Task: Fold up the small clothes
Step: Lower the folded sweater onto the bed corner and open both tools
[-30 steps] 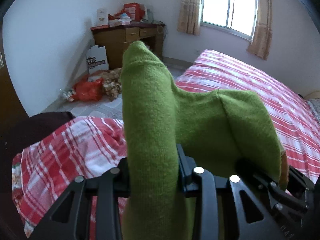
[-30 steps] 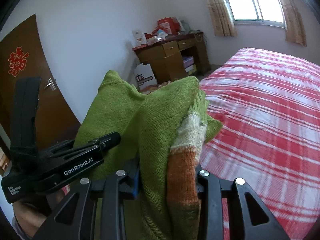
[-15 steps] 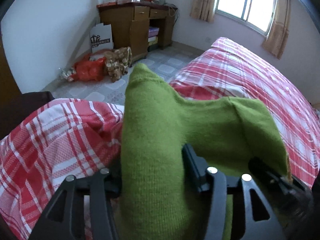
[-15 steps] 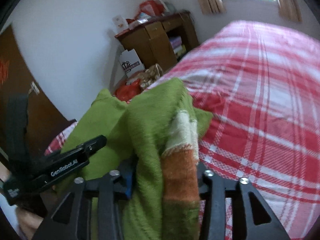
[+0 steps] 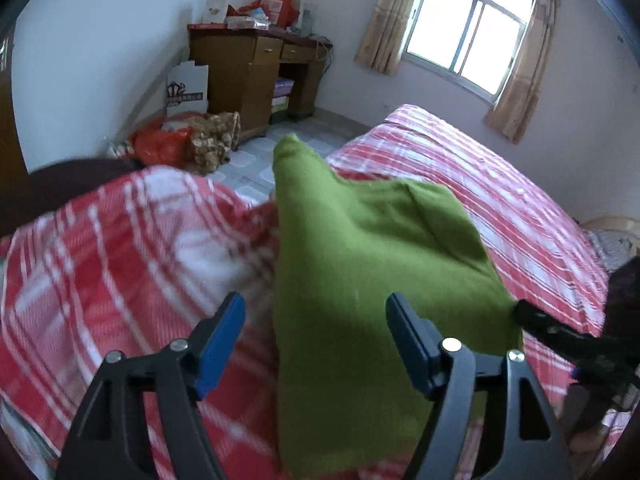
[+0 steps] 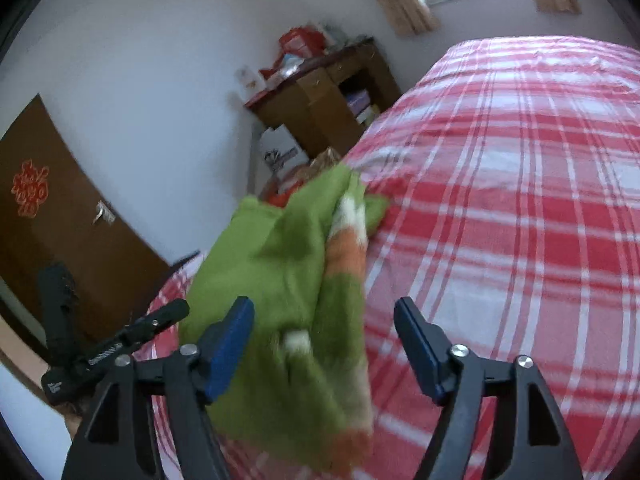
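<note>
A small green knitted garment [image 5: 360,264] with an orange and cream stripe [image 6: 344,248] lies folded on the red-and-white checked bed [image 5: 120,264]. My left gripper [image 5: 316,340] is open, its blue-padded fingers either side of the garment's near end. My right gripper [image 6: 324,344] is open too, over the same garment from the other side. The garment is blurred in the right wrist view [image 6: 280,280]. The right gripper's tip shows at the right edge of the left wrist view [image 5: 560,332].
The bed [image 6: 520,200] stretches far to the right. A wooden desk [image 5: 256,68] with clutter on top stands by the far wall, with bags [image 5: 168,148] on the floor beside it. A brown door [image 6: 52,208] is at the left. A window [image 5: 468,28] is behind.
Both grippers opened and let go of the green garment, which dropped onto the bed. Both grippers moved down towards the bed.
</note>
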Demonstrator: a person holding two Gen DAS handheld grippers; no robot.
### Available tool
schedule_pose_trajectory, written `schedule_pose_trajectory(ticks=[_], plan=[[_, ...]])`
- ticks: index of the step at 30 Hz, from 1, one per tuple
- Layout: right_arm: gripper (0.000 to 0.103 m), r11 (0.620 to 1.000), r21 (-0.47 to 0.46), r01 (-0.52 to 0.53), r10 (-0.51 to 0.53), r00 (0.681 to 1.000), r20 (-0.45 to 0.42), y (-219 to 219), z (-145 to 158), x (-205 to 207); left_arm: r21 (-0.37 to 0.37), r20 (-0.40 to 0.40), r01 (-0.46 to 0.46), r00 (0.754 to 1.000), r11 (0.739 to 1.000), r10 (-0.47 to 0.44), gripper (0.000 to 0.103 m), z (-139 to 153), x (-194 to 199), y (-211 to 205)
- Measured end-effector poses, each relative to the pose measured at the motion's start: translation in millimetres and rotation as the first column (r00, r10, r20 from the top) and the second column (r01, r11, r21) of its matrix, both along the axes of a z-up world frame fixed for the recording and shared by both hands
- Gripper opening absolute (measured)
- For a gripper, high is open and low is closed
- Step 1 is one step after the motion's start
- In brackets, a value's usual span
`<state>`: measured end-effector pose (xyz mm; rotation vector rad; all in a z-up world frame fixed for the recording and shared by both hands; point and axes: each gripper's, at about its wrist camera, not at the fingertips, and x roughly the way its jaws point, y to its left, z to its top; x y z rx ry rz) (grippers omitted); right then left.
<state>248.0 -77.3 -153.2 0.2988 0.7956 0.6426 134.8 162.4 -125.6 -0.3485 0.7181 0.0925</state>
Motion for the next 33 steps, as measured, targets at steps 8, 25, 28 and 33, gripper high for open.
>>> schedule_pose_trajectory(ticks=[8, 25, 28, 33], plan=[[0.071, 0.992, -0.108, -0.058, 0.055, 0.998, -0.027, 27.8, -30.8, -31.4, -0.102, -0.084, 0.068, 0.993, 0.992, -0.077, 0.075, -32.9, 6.4, -21.9], [0.024, 0.998, -0.034, -0.051, 0.043, 0.98, -0.195, 22.2, -20.9, -53.3, 0.091, -0.187, 0.018, 0.982, 0.996, -0.001, 0.035, -11.2, -11.3, -41.6], [0.025, 0.998, -0.049, -0.034, 0.023, 0.977, -0.211, 16.4, -38.6, -54.8, 0.167, -0.201, 0.015, 0.979, 0.986, 0.019, 0.041, -16.5, -15.6, -49.1], [0.043, 0.998, -0.067, 0.013, -0.026, 0.981, -0.194, 0.0, -34.3, -73.6, 0.331, -0.161, -0.017, 0.984, 0.943, 0.074, 0.054, -6.5, -32.0, -58.2]])
